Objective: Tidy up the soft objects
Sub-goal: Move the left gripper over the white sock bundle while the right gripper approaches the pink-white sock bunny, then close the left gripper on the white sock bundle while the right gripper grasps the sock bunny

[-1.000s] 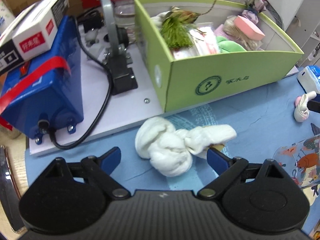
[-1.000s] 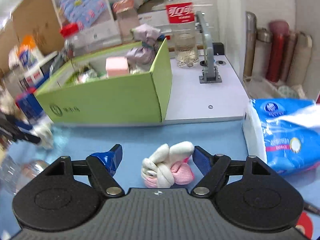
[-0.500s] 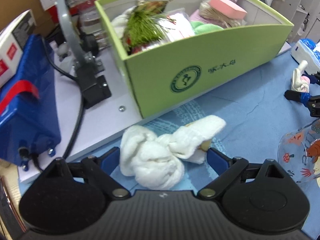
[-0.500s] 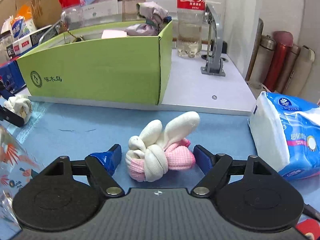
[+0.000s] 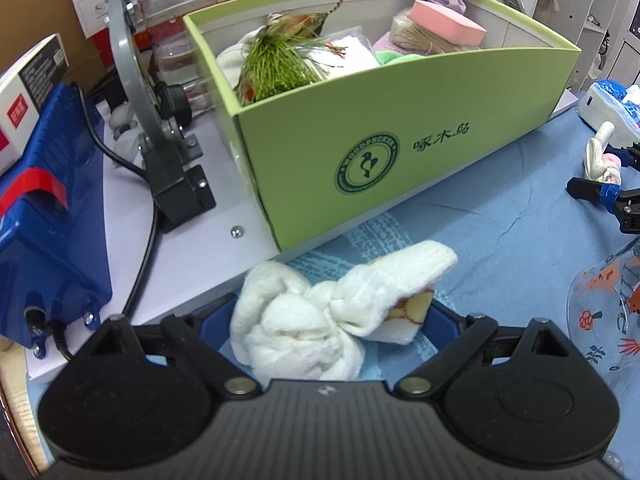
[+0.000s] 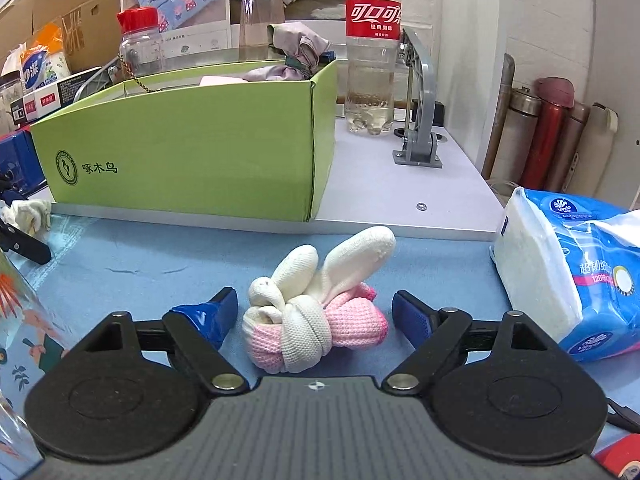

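Observation:
A white knotted sock lies on the blue cloth just in front of the green box. My left gripper is open, with one blue finger on each side of the sock. A pink and white knotted sock lies on the cloth between the blue fingers of my right gripper, which is open with gaps on both sides. The green box holds several soft items, among them a pink sponge and a green tassel. The right gripper also shows at the far right of the left wrist view.
A blue tissue pack lies to the right of the pink sock. A patterned glass stands between the two grippers. A blue device with a black cable sits at the left. A cola bottle and several flasks stand behind.
Both grippers have moved forward and down, so each sock now sits deeper between its fingers. The finger spacing looks unchanged and neither sock has moved.

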`<state>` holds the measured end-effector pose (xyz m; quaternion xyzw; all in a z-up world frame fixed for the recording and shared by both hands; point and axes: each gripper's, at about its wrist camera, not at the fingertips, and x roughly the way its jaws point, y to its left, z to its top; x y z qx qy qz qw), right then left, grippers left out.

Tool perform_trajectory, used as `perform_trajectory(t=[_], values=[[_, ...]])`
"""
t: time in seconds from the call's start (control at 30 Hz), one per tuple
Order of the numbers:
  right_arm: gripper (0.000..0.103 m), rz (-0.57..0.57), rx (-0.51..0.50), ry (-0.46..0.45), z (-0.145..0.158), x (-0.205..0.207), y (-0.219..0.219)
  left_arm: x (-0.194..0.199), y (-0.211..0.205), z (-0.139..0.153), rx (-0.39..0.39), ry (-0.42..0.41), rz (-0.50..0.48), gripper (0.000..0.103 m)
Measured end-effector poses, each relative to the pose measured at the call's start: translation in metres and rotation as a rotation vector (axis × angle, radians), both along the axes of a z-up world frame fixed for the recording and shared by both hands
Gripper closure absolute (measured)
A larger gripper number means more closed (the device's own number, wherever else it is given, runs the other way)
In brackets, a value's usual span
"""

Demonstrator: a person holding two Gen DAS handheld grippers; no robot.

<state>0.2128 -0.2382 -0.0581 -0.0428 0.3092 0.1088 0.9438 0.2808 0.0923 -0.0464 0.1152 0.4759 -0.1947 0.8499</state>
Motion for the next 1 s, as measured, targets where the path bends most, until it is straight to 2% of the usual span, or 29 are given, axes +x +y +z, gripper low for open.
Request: perform_trajectory(t=[0.2, 0.27, 0.3, 0.33, 0.37, 0.4, 0.43, 0.53, 0.63, 0.83, 1.0], values=[[0.031, 0.006, 0.002, -0.001, 0.000, 0.001, -0.001, 0.001, 0.001, 0.001, -0.004, 0.006, 0.028, 0.011], [0.031, 0.003, 0.002, 0.004, 0.000, 0.001, -0.001, 0.001, 0.003, 0.004, -0.031, 0.009, 0.043, 0.031], [0.033, 0.005, 0.003, 0.008, 0.001, 0.001, -0.001, 0.000, 0.004, 0.006, -0.033, 0.010, 0.057, 0.036], [0.040, 0.010, 0.005, 0.009, 0.001, 0.000, -0.001, -0.002, 0.005, 0.008, -0.032, 0.012, 0.066, 0.043], [0.049, 0.022, 0.009, 0.009, 0.003, -0.001, -0.001, -0.003, 0.007, 0.009, -0.034, 0.017, 0.077, 0.046], [0.072, 0.035, 0.021, 0.004, 0.004, -0.004, -0.001, -0.005, 0.007, 0.010, -0.035, 0.024, 0.093, 0.046], [0.073, 0.041, 0.045, 0.015, 0.006, -0.005, -0.003, -0.008, 0.009, 0.011, -0.038, 0.029, 0.105, 0.047], [0.075, 0.057, 0.108, 0.040, 0.009, -0.012, -0.009, -0.016, 0.019, 0.014, -0.076, 0.050, 0.145, 0.048], [0.075, 0.057, 0.119, 0.013, 0.016, -0.029, -0.012, -0.027, 0.031, 0.022, -0.093, 0.041, 0.170, 0.048], [0.074, 0.099, 0.131, -0.111, 0.056, -0.058, -0.008, -0.046, 0.052, 0.049, -0.109, 0.000, 0.217, 0.048], [0.074, 0.163, 0.116, -0.214, 0.104, -0.044, 0.009, -0.044, 0.052, 0.090, -0.138, -0.074, 0.221, 0.048]])
